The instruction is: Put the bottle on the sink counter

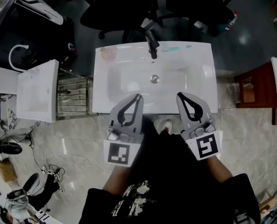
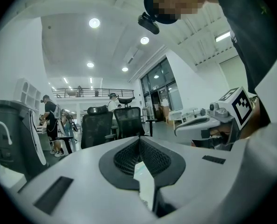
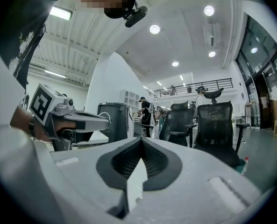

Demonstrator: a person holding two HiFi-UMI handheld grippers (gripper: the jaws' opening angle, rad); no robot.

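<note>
Over at the far left of the head view, a second white basin [image 1: 35,90] stands beside a metal rack [image 1: 73,94], and both are just left of the white sink counter [image 1: 202,66]. On the counter's back left corner sits a small, translucent, pinkish thing with a rounded outline. It appears to be the bottle [image 1: 108,53], though the picture is too soft there to make out a cap or a label. It stands clear of the bowl, well left of the dark faucet [image 1: 152,45], with nothing touching it. The drain [image 1: 154,78] lies in the middle of the bowl, and a thin green item [image 1: 171,49] lies on the back rim just right of the faucet.

The left gripper [image 1: 139,96] is at the counter's front edge, its tips over the rim. In the left gripper view its ribbed pads [image 2: 129,155] are pressed together with nothing between them. The right gripper [image 1: 179,95] hangs beside it, a little apart. Its pads [image 3: 154,158] likewise meet at the tips and hold nothing. Both grippers are well away from the bottle.

Black office chairs [image 1: 124,8] stand beyond the counter, and a wooden stand [image 1: 250,90] is to its right.
</note>
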